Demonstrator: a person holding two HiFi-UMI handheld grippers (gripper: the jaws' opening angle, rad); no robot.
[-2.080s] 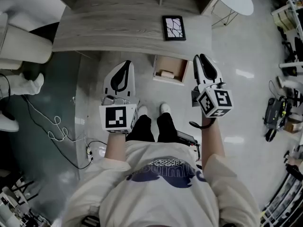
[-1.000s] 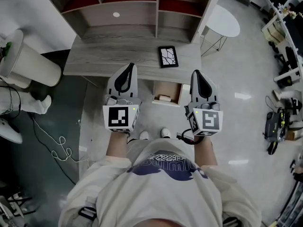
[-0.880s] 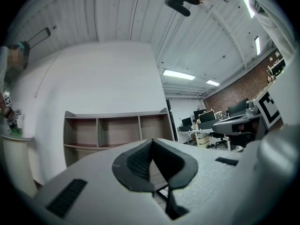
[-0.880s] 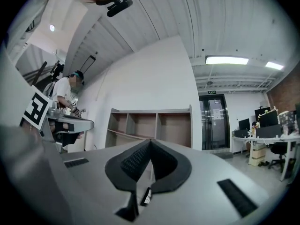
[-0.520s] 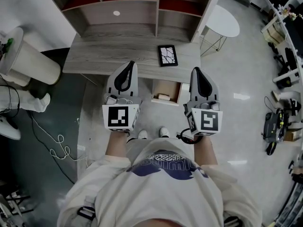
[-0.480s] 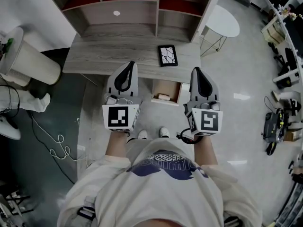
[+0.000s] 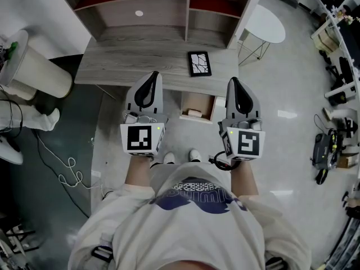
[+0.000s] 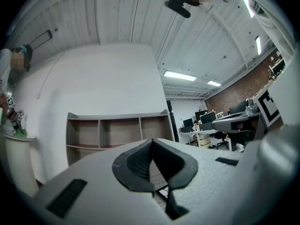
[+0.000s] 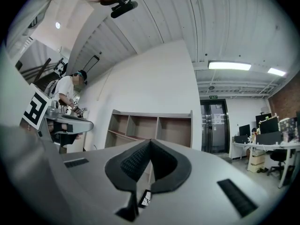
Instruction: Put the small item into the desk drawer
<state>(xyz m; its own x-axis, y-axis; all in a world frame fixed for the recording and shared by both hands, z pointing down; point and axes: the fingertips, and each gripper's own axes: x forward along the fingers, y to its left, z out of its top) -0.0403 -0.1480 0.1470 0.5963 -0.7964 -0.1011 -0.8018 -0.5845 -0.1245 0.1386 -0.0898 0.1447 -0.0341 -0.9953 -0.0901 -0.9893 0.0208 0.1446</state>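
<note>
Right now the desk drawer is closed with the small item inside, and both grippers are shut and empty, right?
No: the drawer is open, pulled out below the desk, as the head view shows. The small item does lie inside it, and the left gripper and right gripper are both shut and empty.

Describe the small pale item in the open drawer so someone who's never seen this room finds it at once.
Start at the grey wooden desk below the shelf unit. Under its front edge a drawer stands pulled open. The small item is the pale oblong block inside, the only thing visible there, unlike the black-framed panel on the desktop.
</note>
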